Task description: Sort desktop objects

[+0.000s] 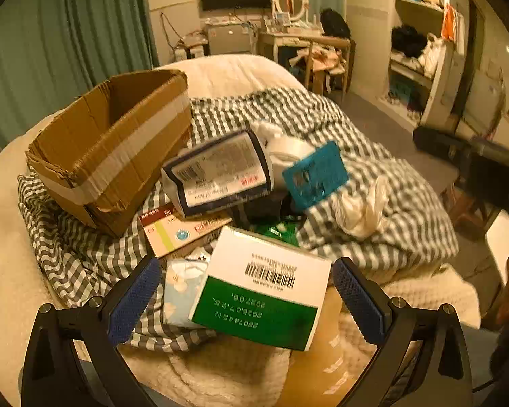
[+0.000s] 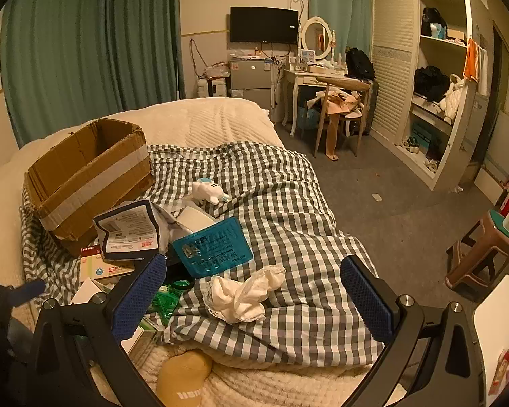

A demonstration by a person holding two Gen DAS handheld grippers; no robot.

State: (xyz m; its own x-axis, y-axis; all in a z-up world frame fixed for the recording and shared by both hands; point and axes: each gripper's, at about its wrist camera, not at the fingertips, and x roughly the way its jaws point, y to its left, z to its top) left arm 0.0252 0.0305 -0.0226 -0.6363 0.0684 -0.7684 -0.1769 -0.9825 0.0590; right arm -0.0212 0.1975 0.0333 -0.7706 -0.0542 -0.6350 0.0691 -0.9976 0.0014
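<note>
Tongs first: our left gripper [image 1: 246, 300] is spread wide, blue pads [image 1: 134, 300] either side of a green-and-white box [image 1: 259, 288] w/ a barcode, but not touching it as far as we can tell. Box sits tilted atop the pile. Our right gripper [image 2: 252, 300] is also spread, empty, over a crumpled white cloth [image 2: 244, 296] on the checked blanket [image 2: 288, 203]. Beyond the green-white box we see a dark-edged pouch [image 1: 217, 173], a teal packet [image 1: 315, 174] just right of it, a pink-and-yellow carton [image 1: 183, 232] under the pouch. Open cardboard box [image 1: 112, 146] stands at far left on the blanket, touching the pile's edge. Small white plush toy [image 2: 208, 191] lies mid-blanket, apart from the rest.
</note>
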